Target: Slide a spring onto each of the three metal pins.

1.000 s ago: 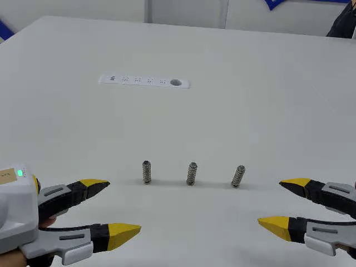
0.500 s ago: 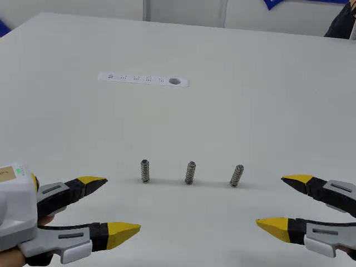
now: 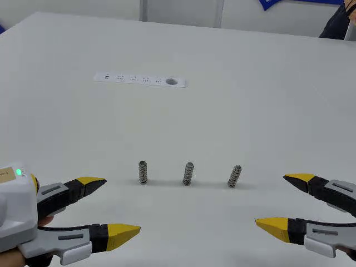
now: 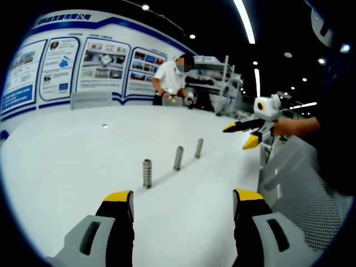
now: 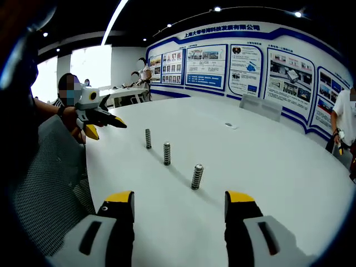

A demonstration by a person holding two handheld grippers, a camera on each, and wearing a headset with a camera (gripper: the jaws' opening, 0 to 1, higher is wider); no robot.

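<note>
On the white desk (image 3: 267,100), between the two pairs of tongs and a little beyond their tips, three springs stand in a straight row, well apart from one another: the left spring (image 3: 143,172), the middle spring (image 3: 188,173) and the right spring (image 3: 235,176). The left and middle springs stand upright; the right spring leans slightly to the right. Whether a pin sits inside each coil cannot be told at this size. The left tongs (image 3: 119,204) hover at the lower left of the head view, jaws spread wide, yellow tips pointing toward the row, holding nothing. The right tongs (image 3: 272,200) hover at the lower right in mirrored position, jaws likewise spread wide and empty. Neither pair touches a spring. A white power strip (image 3: 139,80) lies flat farther back on the desk, well apart from the row
</note>
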